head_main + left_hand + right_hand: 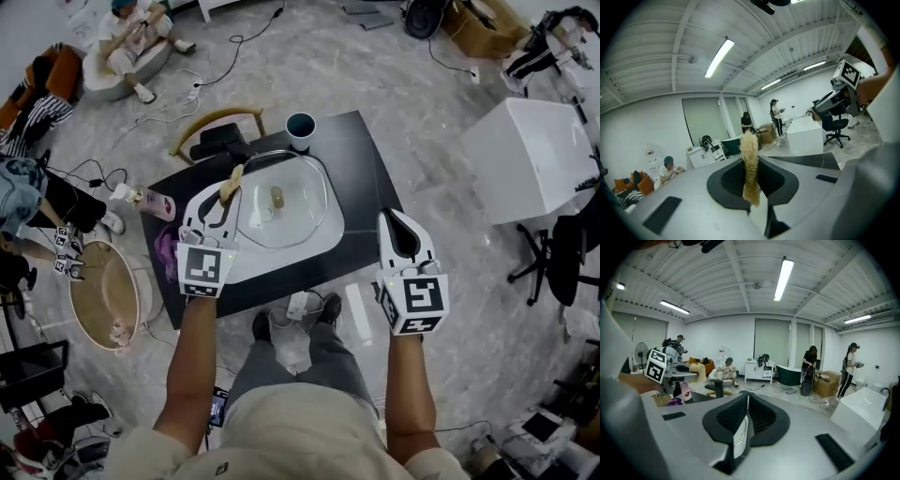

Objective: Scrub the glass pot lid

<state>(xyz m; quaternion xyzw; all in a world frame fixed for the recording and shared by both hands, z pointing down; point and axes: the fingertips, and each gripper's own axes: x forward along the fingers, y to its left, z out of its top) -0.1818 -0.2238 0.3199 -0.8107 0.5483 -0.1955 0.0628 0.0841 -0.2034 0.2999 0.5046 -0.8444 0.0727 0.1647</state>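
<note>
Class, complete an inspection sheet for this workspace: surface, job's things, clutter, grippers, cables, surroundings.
Surface: black table carrying a white basin.
Job's things: glass pot lid lies in the basin; loofah scrubber is above the lid's left rim.
Clutter: dark cup at the far edge; bottle and purple cloth at the left edge.
Grippers: left gripper jaws shut on the scrubber; right gripper jaws together, empty.
Cables: floor cable beyond the table; nothing seen on the table.
Surroundings: chair, round tub, white box, seated person.
</note>
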